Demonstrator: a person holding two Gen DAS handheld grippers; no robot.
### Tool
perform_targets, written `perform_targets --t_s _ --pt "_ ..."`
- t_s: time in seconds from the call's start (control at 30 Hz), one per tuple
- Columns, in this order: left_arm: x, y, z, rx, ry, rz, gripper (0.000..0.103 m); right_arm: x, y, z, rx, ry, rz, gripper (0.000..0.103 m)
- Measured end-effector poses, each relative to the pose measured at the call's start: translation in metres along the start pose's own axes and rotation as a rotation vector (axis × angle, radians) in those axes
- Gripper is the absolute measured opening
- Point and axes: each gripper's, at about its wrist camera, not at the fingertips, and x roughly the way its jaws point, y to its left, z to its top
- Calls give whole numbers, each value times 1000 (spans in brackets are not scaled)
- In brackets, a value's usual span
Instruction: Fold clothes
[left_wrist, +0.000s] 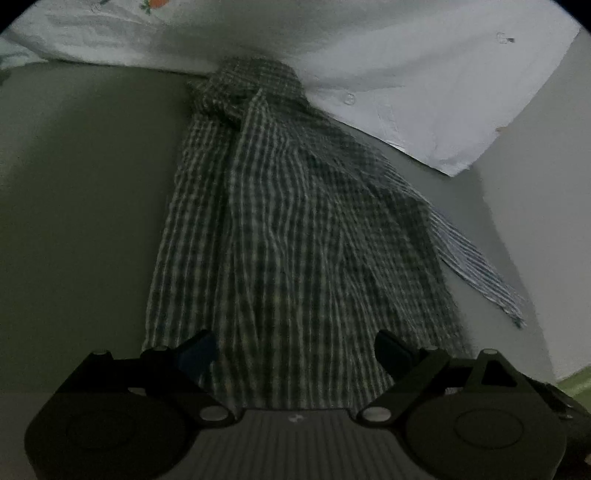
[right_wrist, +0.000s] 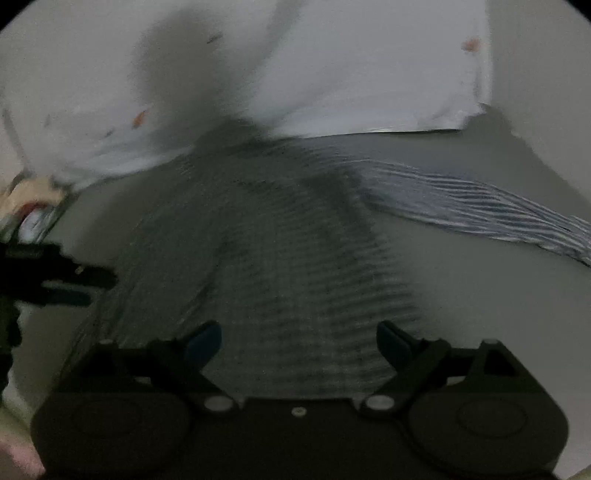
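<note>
One checked garment lay stretched along the grey bench, its far end bunched against one white shirt. One striped blue cloth stuck out from beneath its right edge. My left gripper hovered at its near hem, jaws wide, holding nothing. My right gripper did likewise, also wide and empty.

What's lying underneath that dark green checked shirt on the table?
A blue-and-white striped cloth pokes out from under the right edge of the dark green checked shirt, which lies on a grey table. The shirt's far end meets a white buttoned garment. How far the striped cloth runs beneath is covered.
</note>
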Motion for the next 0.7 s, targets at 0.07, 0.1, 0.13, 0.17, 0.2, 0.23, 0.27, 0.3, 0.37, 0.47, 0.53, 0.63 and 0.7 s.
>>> perform_targets --t_s 0.07,0.1,0.13,0.17,0.2,0.23,0.27,0.3,0.37,0.47,0.53,0.63,0.7 --pt "6 -8 -2 -7 -30 63 94 3 -26 3 40 -9 -45 92" --pt "9 -12 -3 -14 -48 91 94 4 -39 4 49 -14 -69 91" --pt "12 -17 -4 -25 -61 114 94 7 -51 6 54 -16 -96 87" --pt "14 -22 -5 -38 -73 135 94 9 -65 9 62 -16 -127 85" --pt "14 -27 -6 -44 -85 144 94 10 -79 12 76 -17 -153 81" --pt "14 -34 -6 -40 -92 150 98 12 -94 16 103 -25 -167 79" --pt "15 -42 -6 -34 -95 159 101 15 -111 19 140 -40 -174 79" --pt "16 -49 -5 -28 -93 172 101 17 -126 21 173 -53 -181 79" --pt "24 -63 -2 -24 -63 222 101 22 -159 27 251 -69 -225 79" --pt "47 -86 4 -1 7 285 101 26 -205 34 355 -86 -315 79" --pt "61 -99 6 36 56 323 101 30 -231 36 400 -92 -368 80" --pt "69 -116 9 70 80 344 101 40 -263 38 451 -99 -394 83" --pt "70 -129 13 73 74 328 101 47 -277 39 471 -97 -382 83"
